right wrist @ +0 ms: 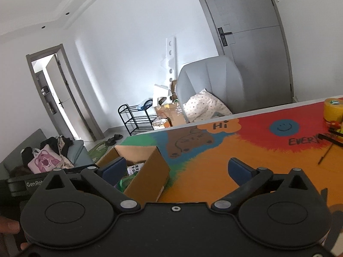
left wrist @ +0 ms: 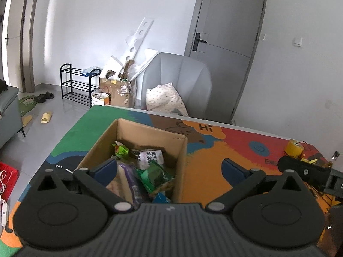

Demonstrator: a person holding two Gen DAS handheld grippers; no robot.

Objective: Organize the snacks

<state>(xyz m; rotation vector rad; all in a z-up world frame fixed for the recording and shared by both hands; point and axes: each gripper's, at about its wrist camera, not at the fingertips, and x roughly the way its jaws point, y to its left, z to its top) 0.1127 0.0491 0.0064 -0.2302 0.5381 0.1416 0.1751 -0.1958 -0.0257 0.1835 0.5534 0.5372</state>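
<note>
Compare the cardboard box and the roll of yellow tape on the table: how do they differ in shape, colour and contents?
The cardboard box is rectangular and brown; the roll of yellow tape is round and yellow. The box stands open at the top and holds snack packets; the roll holds nothing visible. The box is much larger than the roll. Both rest on the colourful table mat.

An open cardboard box (left wrist: 137,147) stands on the colourful table mat (left wrist: 214,160), filled with snack packets (left wrist: 150,167). The left gripper (left wrist: 169,168) hangs above its near edge, jaws spread wide and empty. A yellow tape roll (left wrist: 294,148) sits far right.
</note>
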